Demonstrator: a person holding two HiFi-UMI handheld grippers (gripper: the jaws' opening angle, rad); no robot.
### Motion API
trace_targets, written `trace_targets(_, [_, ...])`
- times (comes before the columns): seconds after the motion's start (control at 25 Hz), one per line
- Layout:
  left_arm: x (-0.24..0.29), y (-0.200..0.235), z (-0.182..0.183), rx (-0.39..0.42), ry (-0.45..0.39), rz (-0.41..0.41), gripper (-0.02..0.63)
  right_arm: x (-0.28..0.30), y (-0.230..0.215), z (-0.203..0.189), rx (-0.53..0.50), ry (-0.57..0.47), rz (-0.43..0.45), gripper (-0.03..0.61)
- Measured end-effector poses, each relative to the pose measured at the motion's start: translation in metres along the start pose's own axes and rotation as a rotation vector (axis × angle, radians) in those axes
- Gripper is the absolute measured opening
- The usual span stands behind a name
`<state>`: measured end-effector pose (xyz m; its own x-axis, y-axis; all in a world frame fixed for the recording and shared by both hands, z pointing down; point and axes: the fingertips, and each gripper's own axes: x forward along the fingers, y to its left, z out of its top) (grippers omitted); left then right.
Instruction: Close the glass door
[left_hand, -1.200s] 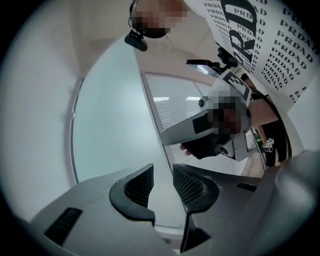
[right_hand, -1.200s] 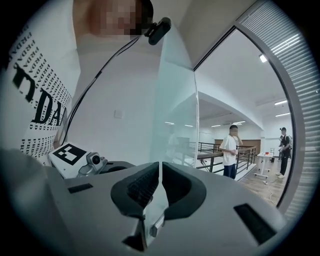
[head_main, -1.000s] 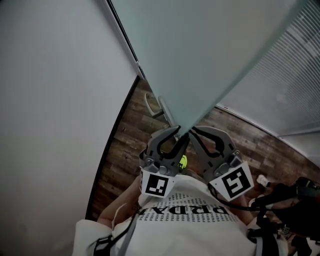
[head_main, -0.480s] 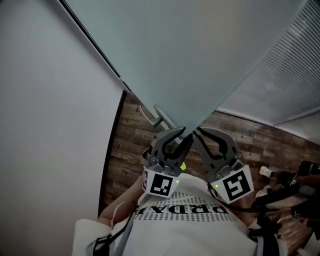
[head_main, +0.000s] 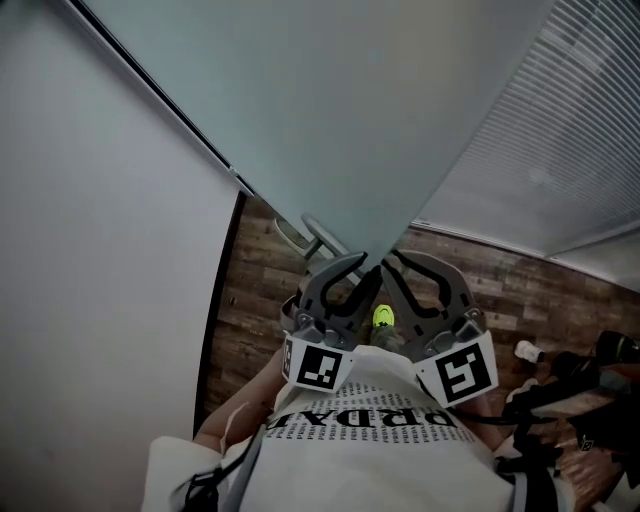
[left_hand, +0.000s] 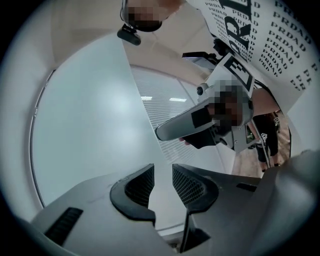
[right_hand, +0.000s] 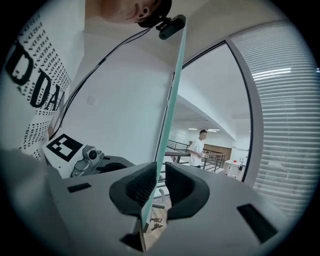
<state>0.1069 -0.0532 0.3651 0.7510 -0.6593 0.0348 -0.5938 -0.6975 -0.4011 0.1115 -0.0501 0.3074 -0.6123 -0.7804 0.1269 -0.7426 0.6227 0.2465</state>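
The door (head_main: 330, 110) stands before both tools, its free edge running down to them. The right tool (head_main: 392, 266) straddles that edge, with one jaw against each face. The left tool (head_main: 367, 272) sits just left of the right tool, its tips at the same edge and its jaws a little apart. The handle (head_main: 312, 232) juts from the door just beyond the left tool. A wall (head_main: 100, 250) lies left of the tools, blinds (head_main: 560, 150) lie right of them, and the floor (head_main: 255, 300) is beneath. A person (right_hand: 198, 146) stands far beyond the door.
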Motion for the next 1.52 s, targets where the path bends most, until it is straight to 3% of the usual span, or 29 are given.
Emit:
trace_targets(0.24, [0.041, -0.004, 0.006, -0.013, 0.023, 0.109, 0.120, -0.003, -0.034, -0.010, -0.070, -0.015, 0.148, 0.014])
trace_targets(0.48, [0.114, 0.009, -0.003, -0.007, 0.070, 0.143, 0.120, 0.018, -0.106, -0.028, -0.038, -0.025, 0.166, 0.014])
trace_targets(0.76, [0.131, 0.009, -0.006, -0.024, 0.083, 0.099, 0.120, 0.019, -0.128, -0.029, -0.011, -0.032, 0.093, 0.014])
trace_targets(1.08, [0.157, 0.029, 0.005, -0.048, 0.039, 0.045, 0.112, 0.018, -0.163, -0.032, 0.018, -0.004, -0.020, 0.014])
trace_targets(1.36, [0.261, 0.066, 0.004, -0.088, 0.004, -0.036, 0.112, 0.055, -0.264, -0.061, 0.039, 0.040, -0.099, 0.014])
trace_targets(1.52, [0.268, 0.069, -0.002, -0.070, 0.022, -0.031, 0.090, 0.054, -0.267, -0.061, 0.037, 0.027, -0.117, 0.014])
